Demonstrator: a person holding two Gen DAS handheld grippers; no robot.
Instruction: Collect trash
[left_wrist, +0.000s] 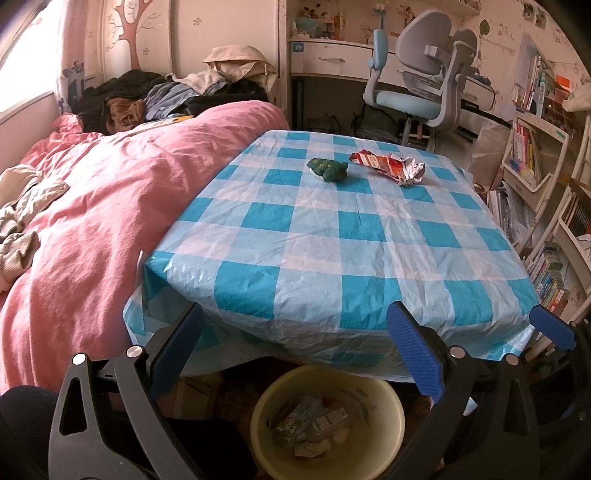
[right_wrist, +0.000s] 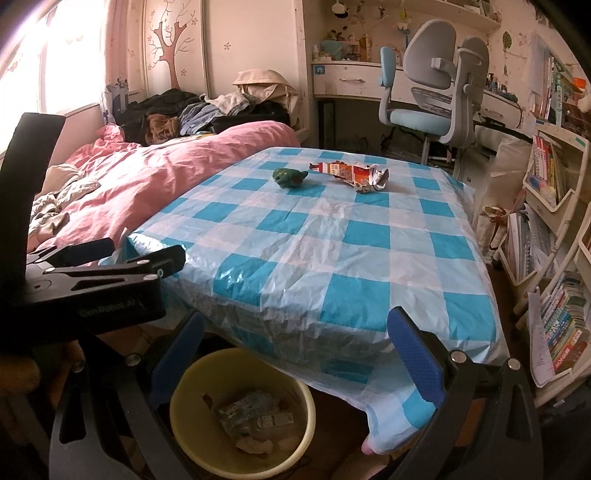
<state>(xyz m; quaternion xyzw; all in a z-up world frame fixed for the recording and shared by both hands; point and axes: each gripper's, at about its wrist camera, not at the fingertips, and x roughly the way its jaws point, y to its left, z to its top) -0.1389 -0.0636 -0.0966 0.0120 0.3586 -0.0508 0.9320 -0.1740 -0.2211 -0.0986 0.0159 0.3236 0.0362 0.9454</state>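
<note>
From the left wrist camera we see our left gripper (left_wrist: 295, 354) spread wide and empty, held low at the near edge of the worktop (left_wrist: 332, 236), which is draped in a blue-and-white checked plastic cloth. Below it, partly under the cloth's overhang, stands a yellow bin (left_wrist: 391, 410) that already has some wrappers in it. Two things lie near the far edge: a crumpled red-and-white wrapper (left_wrist: 388, 167) and, just beside it to the left, a small green lump (left_wrist: 328, 169) that may be a toy or more wadded trash; we cannot tell which. We judge that we are between pickups, and the next move calls for a long reach across the cloth to the wrapper.

From the right wrist camera, our right gripper (right_wrist: 295, 358) is likewise wide apart and holds nothing, hovering over the same bin (right_wrist: 184, 402). The left gripper (right_wrist: 144, 258) shows at the left of this view. The wrapper (right_wrist: 354, 173) and green lump (right_wrist: 290, 177) sit well apart from both grippers. Around us are a bed with a pink duvet (right_wrist: 155, 181) touching the worktop's left side, a grey and blue desk chair (right_wrist: 436, 88) behind it, and bookshelves (right_wrist: 554, 206) at the right.
</note>
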